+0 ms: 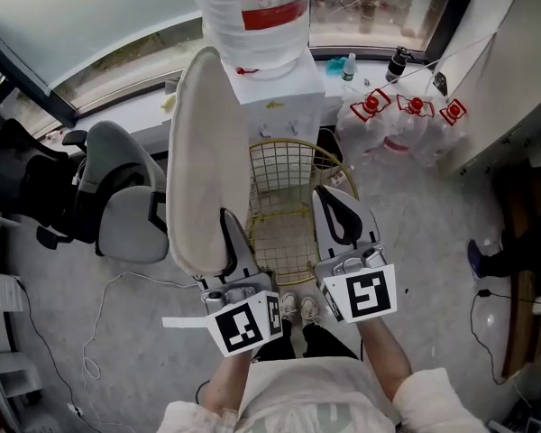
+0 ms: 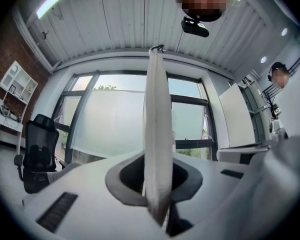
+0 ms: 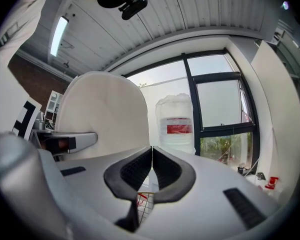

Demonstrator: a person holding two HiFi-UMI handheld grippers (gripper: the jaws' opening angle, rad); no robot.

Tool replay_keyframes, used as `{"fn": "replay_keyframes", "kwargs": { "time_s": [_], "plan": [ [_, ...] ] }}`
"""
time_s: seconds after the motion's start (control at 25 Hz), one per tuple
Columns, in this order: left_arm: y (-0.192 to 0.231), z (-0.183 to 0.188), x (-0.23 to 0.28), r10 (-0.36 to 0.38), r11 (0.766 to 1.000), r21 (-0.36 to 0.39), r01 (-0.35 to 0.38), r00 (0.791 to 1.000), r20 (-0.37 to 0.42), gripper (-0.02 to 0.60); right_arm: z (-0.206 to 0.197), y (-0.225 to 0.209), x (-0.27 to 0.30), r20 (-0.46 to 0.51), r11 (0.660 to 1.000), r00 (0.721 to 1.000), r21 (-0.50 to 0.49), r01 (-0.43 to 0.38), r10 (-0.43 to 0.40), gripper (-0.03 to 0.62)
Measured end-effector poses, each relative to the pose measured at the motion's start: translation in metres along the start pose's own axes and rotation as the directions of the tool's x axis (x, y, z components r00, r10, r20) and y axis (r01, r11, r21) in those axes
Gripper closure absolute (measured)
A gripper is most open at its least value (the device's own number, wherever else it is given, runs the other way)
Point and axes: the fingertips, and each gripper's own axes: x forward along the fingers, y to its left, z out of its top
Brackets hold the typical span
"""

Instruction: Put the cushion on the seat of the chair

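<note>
The left gripper (image 1: 234, 253) pinches one edge of the white cushion (image 1: 206, 152) tight between its two fingers. The cushion stands up tall on its side in the air, left of the gold wire chair (image 1: 284, 228), not on the seat. The right gripper (image 1: 341, 216) is closed on nothing, near the cushion.
</note>
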Motion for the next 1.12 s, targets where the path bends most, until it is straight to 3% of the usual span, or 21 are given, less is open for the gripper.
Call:
{"fn": "replay_keyframes", "kwargs": {
  "time_s": [0.16,0.48,0.68,0.92,1.12],
  "plan": [
    [-0.001,-0.045,0.015,-0.009,0.999,0.035,0.009,1.000,-0.016,0.531,-0.031,-0.004,0.015,0.019,0.999,0.999,0.005,0.046,-0.046,0.577],
    [0.008,-0.162,-0.002,-0.013,0.998,0.052,0.020,0.992,-0.128,0.531,-0.156,0.002,0.006,-0.126,0.997,0.990,0.044,0.062,-0.056,0.577],
    [0.016,-0.225,-0.022,0.000,0.999,0.035,0.006,0.983,-0.183,0.531,-0.214,0.003,-0.008,-0.174,0.998,0.983,-0.041,0.051,-0.057,0.577],
    [0.022,-0.276,-0.042,0.006,1.000,0.029,0.000,0.972,-0.235,0.531,-0.270,0.011,-0.023,-0.252,0.999,0.967,-0.008,0.048,-0.048,0.577],
    [0.025,-0.300,-0.051,0.021,1.000,0.029,-0.014,0.965,-0.260,0.531,-0.284,0.011,-0.030,-0.274,0.999,0.960,-0.006,0.051,-0.051,0.577]
  ]
}}
